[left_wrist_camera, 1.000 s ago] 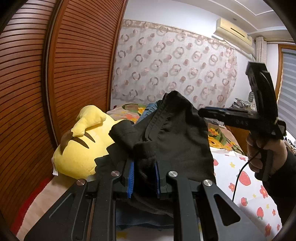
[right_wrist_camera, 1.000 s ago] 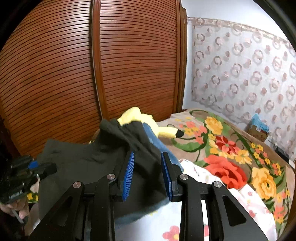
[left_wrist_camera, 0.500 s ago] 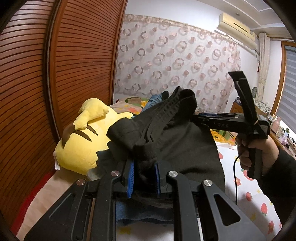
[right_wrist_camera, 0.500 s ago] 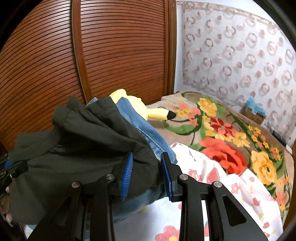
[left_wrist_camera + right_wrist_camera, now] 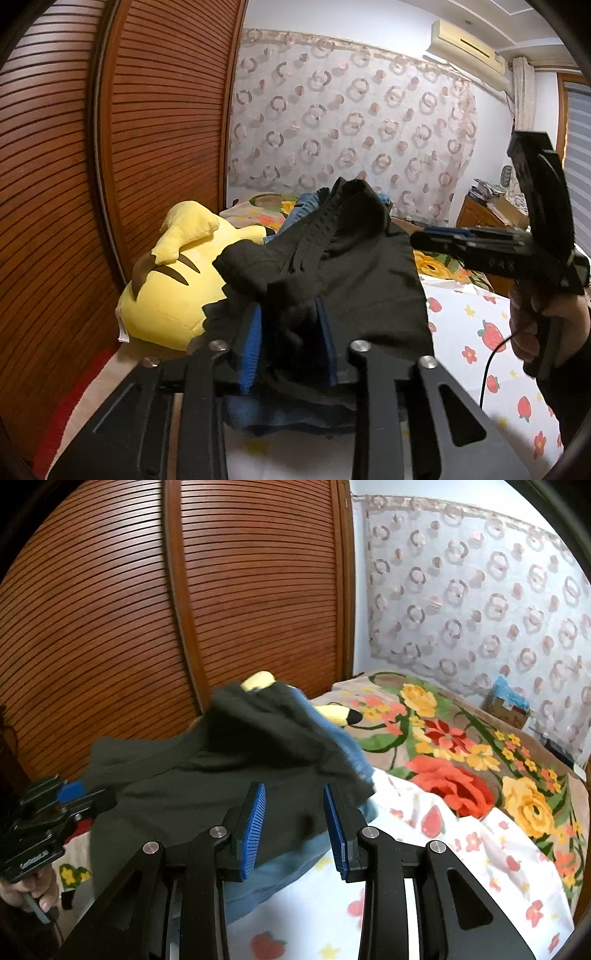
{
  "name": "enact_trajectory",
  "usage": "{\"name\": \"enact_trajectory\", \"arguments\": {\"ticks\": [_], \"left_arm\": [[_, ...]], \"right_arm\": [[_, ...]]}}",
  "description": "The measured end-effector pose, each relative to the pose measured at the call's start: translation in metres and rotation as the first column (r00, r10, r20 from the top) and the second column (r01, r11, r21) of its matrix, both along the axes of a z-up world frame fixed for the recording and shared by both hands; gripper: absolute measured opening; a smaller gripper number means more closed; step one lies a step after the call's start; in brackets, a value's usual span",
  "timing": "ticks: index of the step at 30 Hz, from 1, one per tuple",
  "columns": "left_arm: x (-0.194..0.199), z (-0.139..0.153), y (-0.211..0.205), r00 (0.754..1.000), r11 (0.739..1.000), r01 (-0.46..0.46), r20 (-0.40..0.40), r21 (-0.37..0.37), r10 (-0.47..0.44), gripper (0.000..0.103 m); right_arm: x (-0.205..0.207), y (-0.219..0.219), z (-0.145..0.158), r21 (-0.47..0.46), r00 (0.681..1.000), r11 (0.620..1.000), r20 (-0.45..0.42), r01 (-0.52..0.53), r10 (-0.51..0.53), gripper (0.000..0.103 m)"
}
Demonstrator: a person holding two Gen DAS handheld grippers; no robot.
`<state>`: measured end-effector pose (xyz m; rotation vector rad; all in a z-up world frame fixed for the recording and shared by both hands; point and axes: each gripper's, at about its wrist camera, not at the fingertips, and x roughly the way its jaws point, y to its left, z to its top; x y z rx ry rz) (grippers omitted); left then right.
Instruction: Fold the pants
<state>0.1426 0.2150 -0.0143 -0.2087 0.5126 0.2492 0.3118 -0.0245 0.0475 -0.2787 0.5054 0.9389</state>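
Observation:
Black pants [image 5: 369, 280] lie heaped over blue jeans [image 5: 288, 417] on the bed. My left gripper [image 5: 288, 317] has a bunch of the black fabric between its blue pads. Its jaws are opening and the cloth sits loosely in the gap. My right gripper [image 5: 293, 794] hovers over the far side of the black pants [image 5: 207, 782]. Its jaws are opening a little and nothing is pinched between the pads. In the left wrist view the right gripper [image 5: 417, 240] points level at the pants' right edge, with a hand [image 5: 532, 325] on its handle. The left gripper [image 5: 92, 795] shows at the right wrist view's left edge.
A yellow plush toy [image 5: 173, 295] lies against the pile on the left, beside slatted wooden wardrobe doors [image 5: 55, 184]. A white strawberry-print sheet [image 5: 406, 867] covers the near bed, and a floral blanket [image 5: 461, 757] lies beyond it. A patterned curtain [image 5: 351, 122] hangs behind.
The left gripper's pads have spread apart around the black bunch they squeezed before. The right gripper swung over the pants and shifted back slightly, so the cloth sits lower in its view.

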Motion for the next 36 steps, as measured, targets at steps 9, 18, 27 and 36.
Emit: {"name": "enact_trajectory", "arguments": {"ticks": [9, 18, 27, 36], "left_arm": [[-0.022, 0.009, 0.002, 1.000, 1.000, -0.002, 0.022, 0.009, 0.002, 0.079], [-0.040, 0.011, -0.001, 1.000, 0.999, -0.019, 0.014, 0.050, 0.018, 0.082], [-0.054, 0.011, -0.005, 1.000, 0.999, -0.013, 0.010, 0.045, 0.012, 0.082], [-0.066, 0.009, -0.017, 1.000, 0.998, 0.002, -0.012, 0.066, -0.001, 0.082]], "right_arm": [[-0.029, -0.011, -0.007, 0.005, 1.000, 1.000, -0.008, -0.010, 0.010, 0.039], [-0.043, -0.016, -0.006, 0.018, 1.000, 1.000, -0.001, -0.005, 0.005, 0.052], [-0.062, -0.020, -0.005, 0.028, 0.999, 0.999, 0.005, 0.040, -0.040, 0.075], [-0.091, -0.033, -0.003, 0.037, 0.997, 0.997, 0.034, 0.071, -0.072, 0.083]]}}
